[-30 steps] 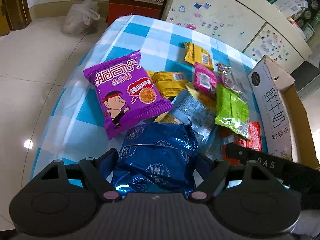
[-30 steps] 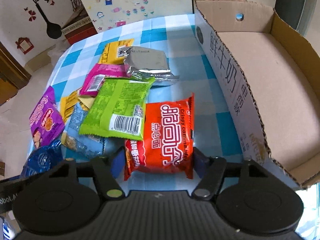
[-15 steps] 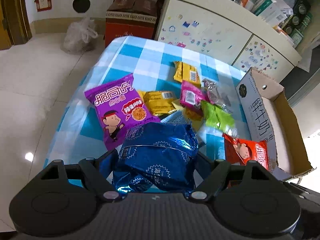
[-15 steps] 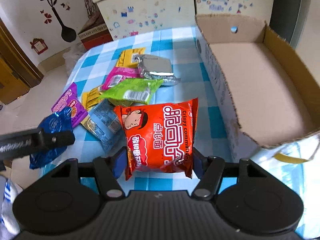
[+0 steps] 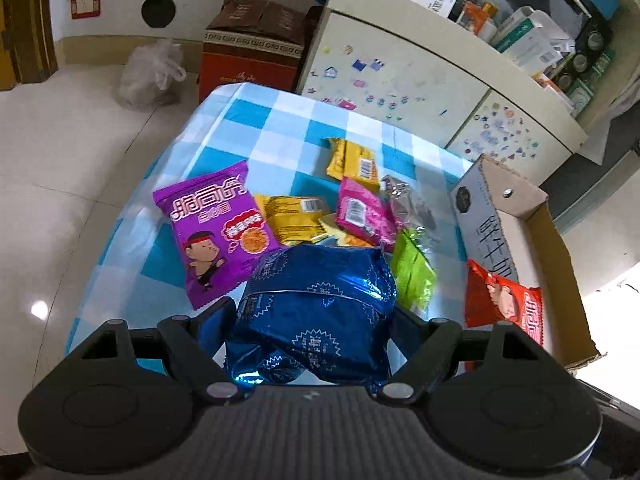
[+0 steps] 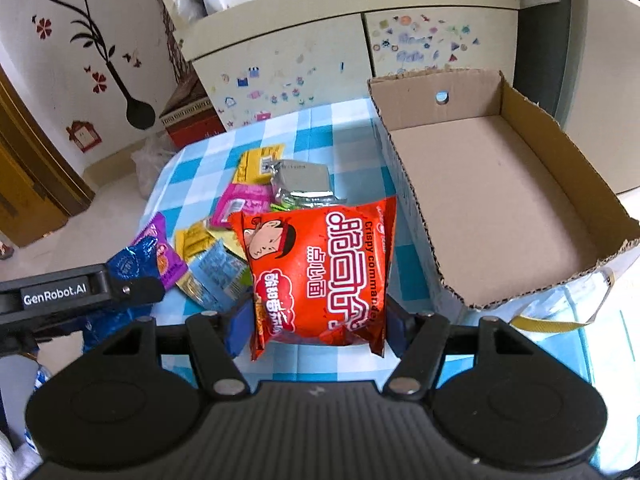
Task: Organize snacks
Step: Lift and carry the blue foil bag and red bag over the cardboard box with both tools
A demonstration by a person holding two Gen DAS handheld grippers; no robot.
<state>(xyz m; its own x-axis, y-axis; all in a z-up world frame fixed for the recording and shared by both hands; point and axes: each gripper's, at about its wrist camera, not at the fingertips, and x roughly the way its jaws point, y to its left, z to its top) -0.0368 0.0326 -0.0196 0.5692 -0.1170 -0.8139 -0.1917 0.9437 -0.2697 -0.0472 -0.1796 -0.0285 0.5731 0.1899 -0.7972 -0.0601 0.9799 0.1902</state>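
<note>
Left gripper (image 5: pixel 310 312) clamped on blue foil packet (image 5: pixel 316 308), held above checked tablecloth (image 5: pixel 256 128). Right gripper (image 6: pixel 318 316) clamped on red snack bag (image 6: pixel 320 272), held off the table, just left of open cardboard box (image 6: pixel 492 184). Remaining packets heaped mid-table: purple bag (image 5: pixel 218 232), green packet (image 5: pixel 414 272).

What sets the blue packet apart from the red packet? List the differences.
The blue packet is shiny foil printed with small starburst seals; the red packet shows a cartoon face and big white lettering. The blue packet sits in the left hand-held gripper, the red packet in the right hand-held gripper. Both are puffy, clamped and lifted off the table.
</note>
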